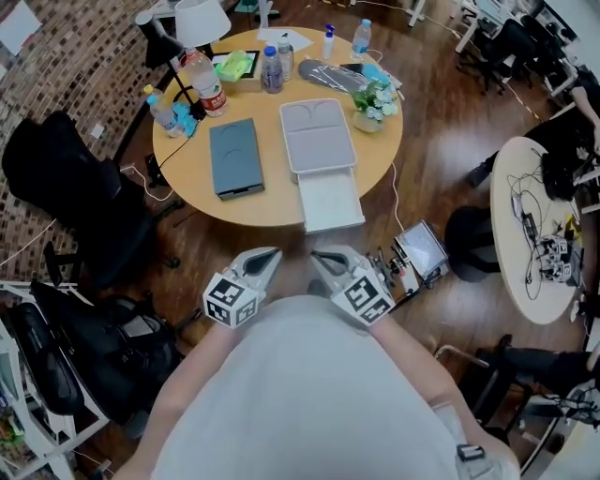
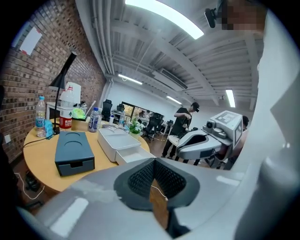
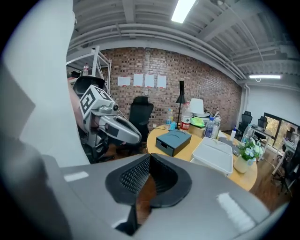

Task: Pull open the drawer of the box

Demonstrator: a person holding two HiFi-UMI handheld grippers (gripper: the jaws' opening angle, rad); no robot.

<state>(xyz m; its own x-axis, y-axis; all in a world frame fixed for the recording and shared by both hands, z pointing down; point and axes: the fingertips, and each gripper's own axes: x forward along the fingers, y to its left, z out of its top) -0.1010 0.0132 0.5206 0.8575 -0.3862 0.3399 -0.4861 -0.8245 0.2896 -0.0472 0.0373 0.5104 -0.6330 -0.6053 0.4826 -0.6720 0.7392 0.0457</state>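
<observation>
Lamp shade (image 1: 202, 23) cut by top edge.

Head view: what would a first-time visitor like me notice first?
A round wooden table fills the top. On it stands a white box whose drawer is pulled out, beside a closed dark grey box. Below, the left gripper and right gripper sit shut, side by side, near the person's chest.

The person is wearing a pale grey shirt (image 1: 309, 394). The left gripper (image 1: 273, 252) and right gripper (image 1: 317, 254) are showing smooth light-grey shells and black ribbed pads (image 2: 140, 178), each carrying a cube (image 1: 231, 300) of black-and-white square markers.
</observation>
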